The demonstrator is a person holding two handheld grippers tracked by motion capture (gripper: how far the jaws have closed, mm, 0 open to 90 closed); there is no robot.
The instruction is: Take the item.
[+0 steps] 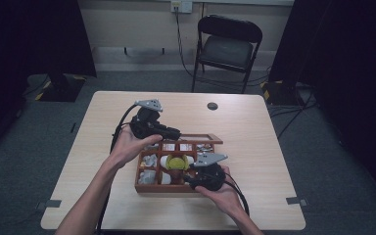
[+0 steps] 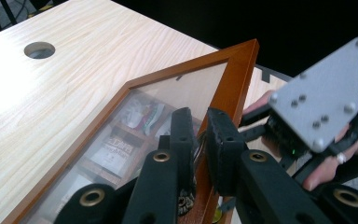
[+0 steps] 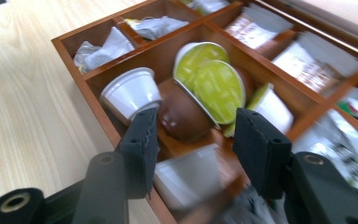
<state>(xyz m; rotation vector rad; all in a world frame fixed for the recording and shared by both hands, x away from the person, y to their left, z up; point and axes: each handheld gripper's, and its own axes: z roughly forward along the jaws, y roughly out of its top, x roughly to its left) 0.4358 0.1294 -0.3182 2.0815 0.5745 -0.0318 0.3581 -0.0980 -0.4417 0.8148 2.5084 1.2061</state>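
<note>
Showing packets (image 3: 249, 30) with unreadable print

Overhead arrangement. A wooden compartment box (image 1: 159, 187) sits on a light wood tabletop (image 1: 254, 147), its glazed lid (image 1: 201, 139) open toward the far side. The left gripper (image 1: 174, 133), held in the left hand (image 1: 127, 146), meets the lid's near edge. The right gripper (image 1: 190, 179), in the right hand (image 1: 223, 193), hovers over the box beside yellow-green capsules (image 1: 177, 162). A black folding chair (image 1: 227, 46) stands beyond the tabletop.
</note>
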